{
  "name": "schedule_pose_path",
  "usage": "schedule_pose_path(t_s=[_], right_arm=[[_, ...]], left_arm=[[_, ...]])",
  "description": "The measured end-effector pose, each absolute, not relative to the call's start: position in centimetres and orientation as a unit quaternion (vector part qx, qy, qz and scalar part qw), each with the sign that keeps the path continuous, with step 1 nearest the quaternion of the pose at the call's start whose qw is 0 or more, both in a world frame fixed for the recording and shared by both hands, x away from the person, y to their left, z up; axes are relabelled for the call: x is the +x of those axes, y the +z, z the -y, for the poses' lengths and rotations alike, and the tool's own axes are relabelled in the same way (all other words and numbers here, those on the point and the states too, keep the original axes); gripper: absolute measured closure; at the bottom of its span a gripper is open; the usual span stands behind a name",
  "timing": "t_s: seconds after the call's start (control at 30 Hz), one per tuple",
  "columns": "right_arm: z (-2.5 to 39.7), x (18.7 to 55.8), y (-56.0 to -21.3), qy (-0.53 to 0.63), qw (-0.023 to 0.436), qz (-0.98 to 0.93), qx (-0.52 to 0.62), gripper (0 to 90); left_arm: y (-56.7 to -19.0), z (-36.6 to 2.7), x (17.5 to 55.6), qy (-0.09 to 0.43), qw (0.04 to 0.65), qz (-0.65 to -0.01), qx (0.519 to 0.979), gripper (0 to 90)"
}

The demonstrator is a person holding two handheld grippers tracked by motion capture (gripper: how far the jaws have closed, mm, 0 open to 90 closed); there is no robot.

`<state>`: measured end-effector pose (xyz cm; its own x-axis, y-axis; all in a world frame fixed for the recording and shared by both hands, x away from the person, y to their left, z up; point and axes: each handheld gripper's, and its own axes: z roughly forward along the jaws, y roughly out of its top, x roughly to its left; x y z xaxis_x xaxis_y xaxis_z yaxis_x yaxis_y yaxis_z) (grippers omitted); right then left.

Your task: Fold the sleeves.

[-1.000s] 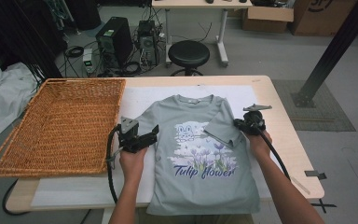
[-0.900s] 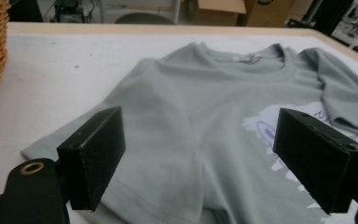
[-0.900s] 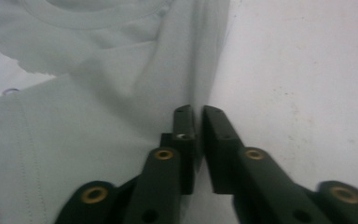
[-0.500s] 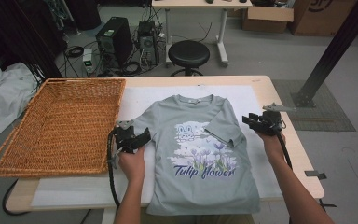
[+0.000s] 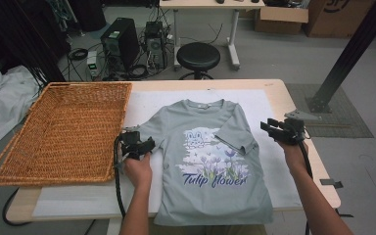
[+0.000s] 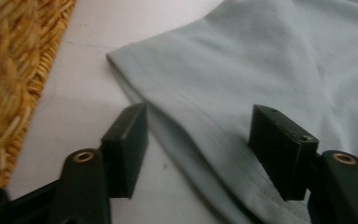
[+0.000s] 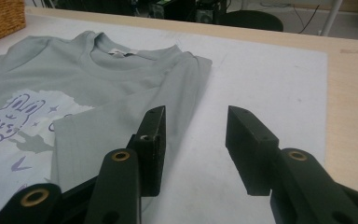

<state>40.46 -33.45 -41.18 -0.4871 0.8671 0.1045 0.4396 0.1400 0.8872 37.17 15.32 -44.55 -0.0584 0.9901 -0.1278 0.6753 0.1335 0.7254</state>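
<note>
A grey T-shirt (image 5: 210,161) lies flat. The left gripper (image 6: 200,149) has spread fingers straddling its sleeve hem. The right gripper (image 7: 196,140), fingers spread, holds nothing beside the folded sleeve.

One T-shirt (image 5: 210,161), grey-green, flat at table centre; one sleeve folded in at its 3 o'clock side, the other spread at 9 o'clock.
One wicker basket (image 5: 63,132) at 9 o'clock of the shirt.
One white mat (image 5: 269,105) under the shirt.
One table (image 5: 293,95).
Two grippers: left gripper (image 5: 138,145) at the shirt's 9 o'clock, right gripper (image 5: 274,129) at 3 o'clock.
Off the table, at 12 o'clock: one round stool (image 5: 198,56), two computer towers (image 5: 120,45).
</note>
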Motion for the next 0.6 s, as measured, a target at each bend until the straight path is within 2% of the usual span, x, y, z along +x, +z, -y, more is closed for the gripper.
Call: schedule_pose_path(t_s=[0.2,0.27,0.3,0.4,0.6], right_arm=[[34.5,39.3,-41.5,0.480,0.227,-0.712,0.460,57.3],[34.7,39.1,-41.7,0.478,0.226,-0.712,0.463,57.0],[34.8,39.1,-41.7,0.477,0.225,-0.712,0.464,57.0],[34.9,38.9,-41.9,0.476,0.224,-0.712,0.466,57.1],[34.8,38.7,-41.6,0.480,0.226,-0.712,0.460,57.4]], left_arm=[[-44.5,-15.4,37.1,0.263,0.299,-0.675,0.622,56.9],[-44.4,-15.6,37.0,0.252,0.312,-0.669,0.626,68.9],[-44.5,-15.5,37.0,0.251,0.314,-0.662,0.632,70.0],[-44.5,-15.2,37.1,0.246,0.324,-0.653,0.639,82.2],[-44.6,-16.0,37.2,0.210,0.349,-0.666,0.625,87.3]])
